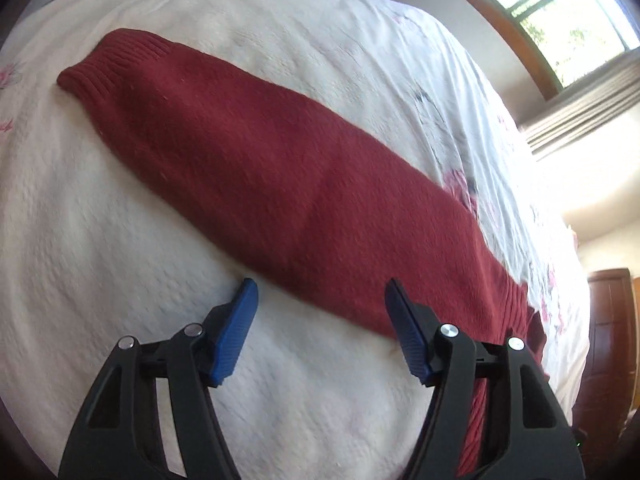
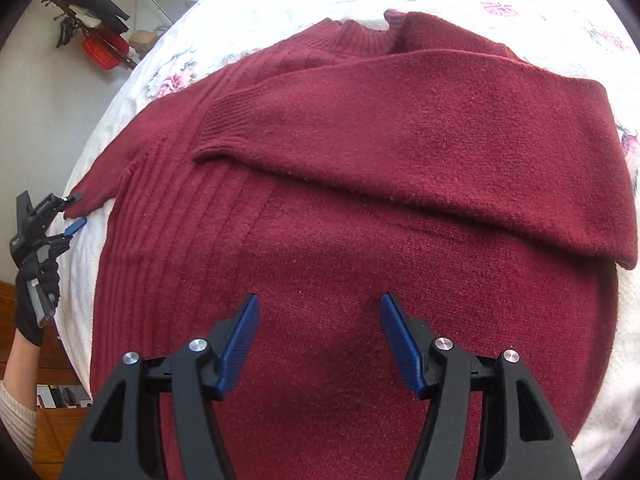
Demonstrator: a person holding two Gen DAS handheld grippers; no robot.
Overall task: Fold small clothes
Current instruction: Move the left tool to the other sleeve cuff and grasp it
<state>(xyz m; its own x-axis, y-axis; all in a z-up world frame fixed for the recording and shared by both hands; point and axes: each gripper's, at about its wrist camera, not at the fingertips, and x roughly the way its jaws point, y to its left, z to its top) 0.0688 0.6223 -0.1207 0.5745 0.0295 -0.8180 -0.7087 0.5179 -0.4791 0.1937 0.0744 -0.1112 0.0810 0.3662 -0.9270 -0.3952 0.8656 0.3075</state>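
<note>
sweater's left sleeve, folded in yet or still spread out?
Spread. The left sleeve lies straight out on the bedspread, clear of the body. The other sleeve is folded across the sweater. Both grippers open.

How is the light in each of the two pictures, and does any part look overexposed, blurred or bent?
Left wrist view: the window is blown out to white, the bed cover looks slightly smeared, and its edges curve strongly. Right wrist view: even light, the red sweater fairly sharp, and the same fisheye bulge.

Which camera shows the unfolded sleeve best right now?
The left wrist view: the sleeve lies full length on the bed, cuff included. The right wrist view shows only its stub beside the left gripper.
</note>
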